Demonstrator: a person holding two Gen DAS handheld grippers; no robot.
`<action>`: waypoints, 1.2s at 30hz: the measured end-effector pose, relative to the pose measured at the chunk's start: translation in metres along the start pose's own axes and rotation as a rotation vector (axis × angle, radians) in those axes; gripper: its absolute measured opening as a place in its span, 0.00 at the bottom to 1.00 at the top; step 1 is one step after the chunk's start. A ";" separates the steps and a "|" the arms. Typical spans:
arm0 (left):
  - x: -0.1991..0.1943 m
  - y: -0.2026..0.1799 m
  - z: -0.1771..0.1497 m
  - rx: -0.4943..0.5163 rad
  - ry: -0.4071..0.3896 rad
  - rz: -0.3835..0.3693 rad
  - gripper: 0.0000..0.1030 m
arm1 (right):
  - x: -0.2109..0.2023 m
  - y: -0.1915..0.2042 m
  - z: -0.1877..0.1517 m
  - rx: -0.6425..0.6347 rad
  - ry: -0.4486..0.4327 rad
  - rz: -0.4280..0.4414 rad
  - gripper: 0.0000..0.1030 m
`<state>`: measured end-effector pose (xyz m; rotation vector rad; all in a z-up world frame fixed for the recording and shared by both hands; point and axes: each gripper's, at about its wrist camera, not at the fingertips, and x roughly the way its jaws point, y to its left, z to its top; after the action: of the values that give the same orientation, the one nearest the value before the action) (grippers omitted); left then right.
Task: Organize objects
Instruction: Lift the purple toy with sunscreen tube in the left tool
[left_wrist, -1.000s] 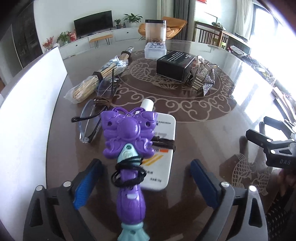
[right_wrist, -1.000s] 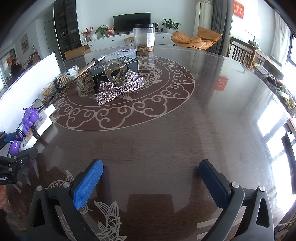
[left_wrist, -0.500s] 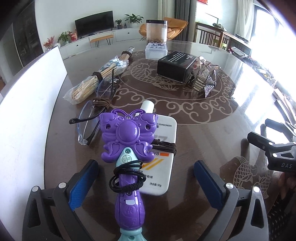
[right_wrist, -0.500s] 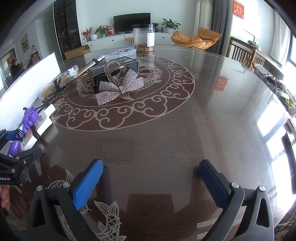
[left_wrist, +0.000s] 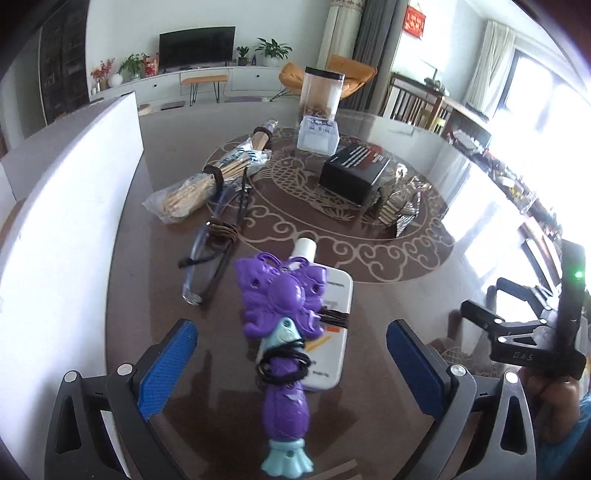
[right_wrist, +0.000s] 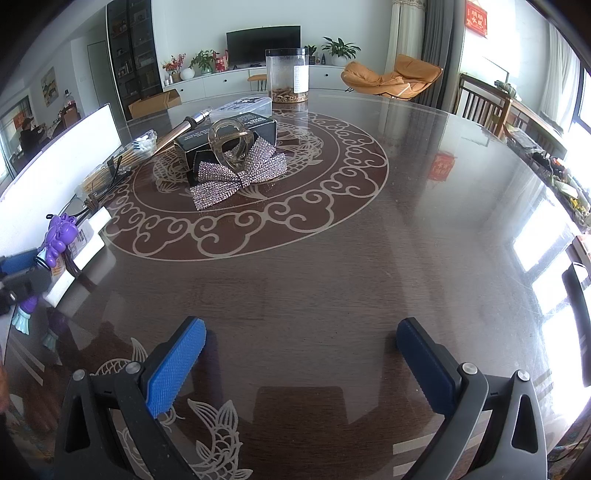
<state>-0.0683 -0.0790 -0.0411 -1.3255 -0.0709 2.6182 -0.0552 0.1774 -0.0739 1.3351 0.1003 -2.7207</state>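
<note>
A purple butterfly toy wand (left_wrist: 280, 332) with a black hair tie around its handle lies partly on a white sunscreen tube (left_wrist: 328, 325), between the open jaws of my left gripper (left_wrist: 291, 354). The wand also shows at the far left of the right wrist view (right_wrist: 55, 240). Glasses (left_wrist: 214, 254), bagged chopsticks (left_wrist: 207, 184), a black box (left_wrist: 354, 171) and a rhinestone bow clip (right_wrist: 240, 173) lie further back. My right gripper (right_wrist: 301, 356) is open and empty over bare table.
A white board (left_wrist: 62, 229) stands along the table's left side. A clear jar (right_wrist: 288, 75) and a small plastic box (left_wrist: 317, 134) stand at the back. The right gripper (left_wrist: 524, 339) shows at the right edge of the left wrist view.
The left gripper has risen and tilted, so the wand and tube now sit slightly further ahead between its jaws. The right gripper has not moved.
</note>
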 end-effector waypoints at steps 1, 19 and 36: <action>0.005 0.000 0.002 0.011 0.022 0.010 0.99 | 0.000 0.000 0.000 0.000 0.000 0.000 1.00; 0.017 -0.024 0.004 -0.167 -0.010 -0.092 0.49 | 0.000 0.000 0.000 0.000 0.000 0.000 1.00; 0.013 -0.005 -0.016 -0.030 0.025 0.031 0.70 | 0.000 0.000 0.001 0.001 -0.001 0.000 1.00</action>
<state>-0.0619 -0.0728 -0.0604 -1.3798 -0.0875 2.6352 -0.0555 0.1770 -0.0735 1.3344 0.0994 -2.7218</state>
